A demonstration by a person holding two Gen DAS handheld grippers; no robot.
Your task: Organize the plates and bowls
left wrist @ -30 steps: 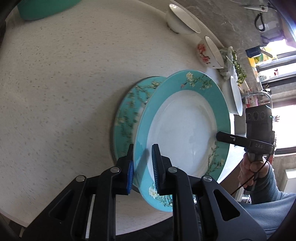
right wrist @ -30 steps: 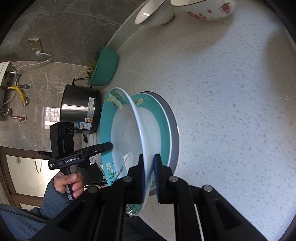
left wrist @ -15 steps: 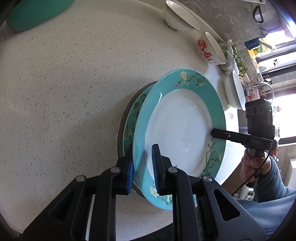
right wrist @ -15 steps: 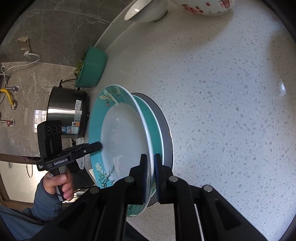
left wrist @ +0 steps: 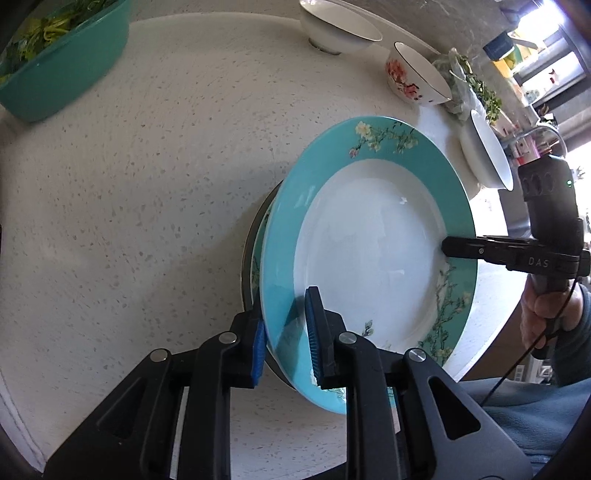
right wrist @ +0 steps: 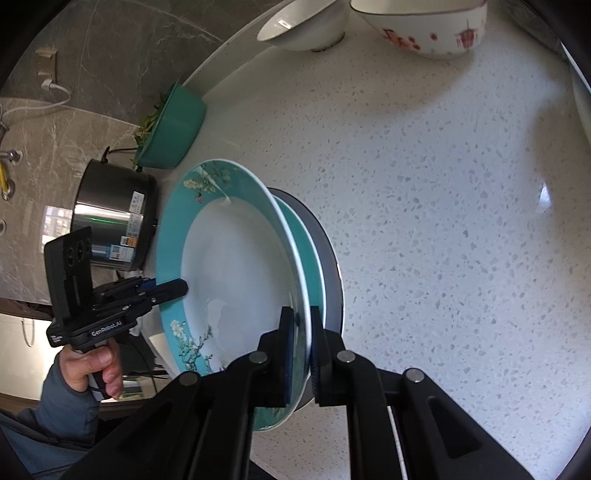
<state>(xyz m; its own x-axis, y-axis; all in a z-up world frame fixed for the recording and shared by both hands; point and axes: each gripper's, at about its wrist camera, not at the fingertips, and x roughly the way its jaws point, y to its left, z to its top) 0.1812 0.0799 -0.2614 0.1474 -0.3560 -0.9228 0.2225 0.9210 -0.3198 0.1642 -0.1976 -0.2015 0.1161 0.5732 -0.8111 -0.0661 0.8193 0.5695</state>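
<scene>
I'm holding a round, glossy teal-rimmed plate [left wrist: 369,243] by both edges; its centre is plain white and smooth, its broad rim printed with blossom sprigs. It sits tilted over a stack on the speckled stone counter [left wrist: 147,184]: a second teal plate [right wrist: 314,254] just under it and a dark grey plate [right wrist: 330,269] at the bottom. My left gripper [left wrist: 286,332] straddles the plate's near rim with its ribbed blue pads; the jaws have just been opening a little, and a gap shows beside the right-hand pad, so I read that grip as slack. My right gripper [right wrist: 299,339] is pinched tight on the opposite rim.

Beyond the plate stand a white bowl [left wrist: 338,29] and a flowered bowl [left wrist: 417,79], both thin-walled and shiny. To the plate's far left a teal dish [left wrist: 62,70] holds greens. In the right view a brushed steel pot [right wrist: 110,221] stands behind the plate.

Compared with a second ago, the plate has come lower and more squarely over the stack, covering nearly all of the second teal plate
</scene>
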